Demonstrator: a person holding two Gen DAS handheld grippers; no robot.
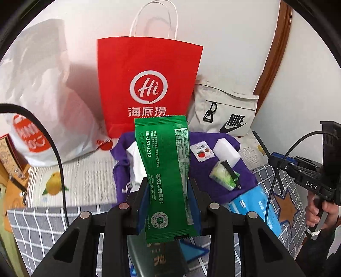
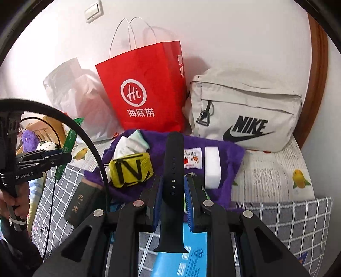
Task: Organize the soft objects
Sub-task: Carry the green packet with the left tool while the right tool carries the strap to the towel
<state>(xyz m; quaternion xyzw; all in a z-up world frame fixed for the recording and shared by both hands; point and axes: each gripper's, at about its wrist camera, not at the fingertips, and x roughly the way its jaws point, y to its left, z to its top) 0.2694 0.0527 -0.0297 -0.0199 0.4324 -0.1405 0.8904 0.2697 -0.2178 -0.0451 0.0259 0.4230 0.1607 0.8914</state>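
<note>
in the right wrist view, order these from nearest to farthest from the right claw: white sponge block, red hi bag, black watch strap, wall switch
1. black watch strap: clamped in the right claw.
2. white sponge block: just ahead, slightly right, on the purple cloth.
3. red Hi bag: behind the cloth, standing against the wall.
4. wall switch: high on the wall, upper left.

Both wrist cams face wall, close over bed; shared: red paper bag (image 1: 149, 85) (image 2: 145, 93), purple cloth (image 1: 204, 170) (image 2: 162, 140).

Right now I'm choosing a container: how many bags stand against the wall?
3: a white plastic bag on the left, a red paper bag with handles in the middle, a beige Nike fabric bag on the right. Others may be hidden.
</note>
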